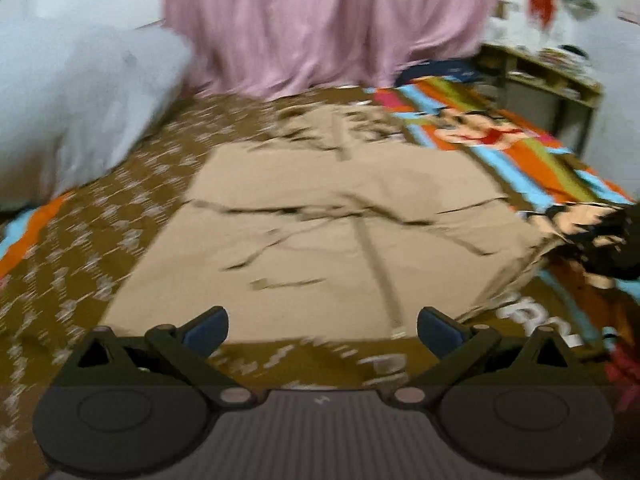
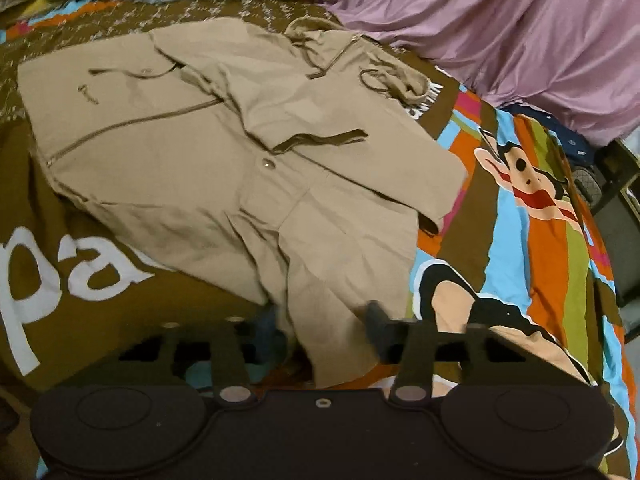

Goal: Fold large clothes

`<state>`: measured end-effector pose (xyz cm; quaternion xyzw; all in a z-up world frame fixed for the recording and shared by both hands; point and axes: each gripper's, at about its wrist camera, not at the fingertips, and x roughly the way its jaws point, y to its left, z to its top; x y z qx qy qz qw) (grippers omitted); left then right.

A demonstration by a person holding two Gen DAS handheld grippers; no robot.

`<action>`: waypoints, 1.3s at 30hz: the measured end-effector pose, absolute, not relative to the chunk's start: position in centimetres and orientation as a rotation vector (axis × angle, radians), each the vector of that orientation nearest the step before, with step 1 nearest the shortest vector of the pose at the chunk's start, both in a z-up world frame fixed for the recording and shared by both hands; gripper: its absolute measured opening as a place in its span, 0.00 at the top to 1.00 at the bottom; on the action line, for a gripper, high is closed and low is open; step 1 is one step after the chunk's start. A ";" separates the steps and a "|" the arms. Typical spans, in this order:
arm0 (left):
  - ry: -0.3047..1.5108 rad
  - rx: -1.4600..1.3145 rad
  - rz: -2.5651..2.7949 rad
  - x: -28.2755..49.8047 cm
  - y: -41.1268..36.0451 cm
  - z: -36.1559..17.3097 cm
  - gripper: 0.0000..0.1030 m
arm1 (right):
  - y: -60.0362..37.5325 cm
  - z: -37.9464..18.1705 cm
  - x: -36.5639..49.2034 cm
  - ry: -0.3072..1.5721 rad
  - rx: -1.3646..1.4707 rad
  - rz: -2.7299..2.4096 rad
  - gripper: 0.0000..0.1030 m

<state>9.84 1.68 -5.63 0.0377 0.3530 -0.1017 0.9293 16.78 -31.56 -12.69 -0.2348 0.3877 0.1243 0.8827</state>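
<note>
While the left gripper gapes empty, the right gripper pinches the tan jacket beside a pink curtain.

Bedroom; cartoon bedspread; pink curtain

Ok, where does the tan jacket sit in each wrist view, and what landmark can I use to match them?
Left wrist view: the tan jacket fills the centre, spread flat on the bedspread just beyond the open left gripper.
Right wrist view: the tan jacket lies left of centre; its lower corner runs down between the right gripper's fingers.
Shared landmark: the pink curtain behind the bed.
</note>
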 end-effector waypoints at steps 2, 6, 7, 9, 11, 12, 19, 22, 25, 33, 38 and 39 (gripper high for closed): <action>0.716 0.104 -0.276 10.3 -0.4 -6.0 0.01 | -32.1 -11.1 16.1 0.773 -0.443 0.243 0.84; 0.692 0.198 -0.368 11.0 -5.0 -6.7 0.01 | -32.7 -7.5 14.3 0.632 -0.421 0.223 0.90; 0.668 0.243 -0.366 11.1 -6.2 -6.9 0.01 | -32.8 -6.6 14.1 0.603 -0.405 0.214 0.91; 0.631 0.354 -0.294 11.8 -8.2 -7.6 0.05 | -33.2 -4.5 13.9 0.536 -0.361 0.203 0.92; 0.626 0.434 -0.210 12.9 -8.8 -8.5 0.12 | -33.3 -2.9 13.9 0.482 -0.342 0.196 0.94; 0.626 0.470 -0.165 13.6 -8.7 -9.2 0.14 | -33.4 -2.2 13.9 0.457 -0.337 0.193 0.96; 0.771 0.496 -0.091 14.9 -4.7 -12.7 0.20 | -36.6 0.9 14.1 0.373 -0.267 0.125 1.00; 0.796 0.420 -0.076 14.6 -3.5 -12.8 0.20 | -37.4 -0.4 14.5 0.493 -0.267 0.247 0.99; 0.796 0.422 -0.077 14.6 -3.1 -12.8 0.20 | -36.5 -3.1 13.6 0.577 -0.315 0.322 0.67; 0.795 0.424 -0.078 15.3 -2.4 -12.3 0.20 | -31.5 -11.5 12.5 0.809 -0.553 0.457 0.37; 0.790 0.438 -0.090 15.1 -2.0 -12.2 0.19 | -31.5 -13.4 14.3 0.769 -0.564 0.334 0.53; 0.791 0.443 -0.094 15.0 -2.0 -12.3 0.18 | -31.6 -13.2 14.7 0.757 -0.533 0.329 0.76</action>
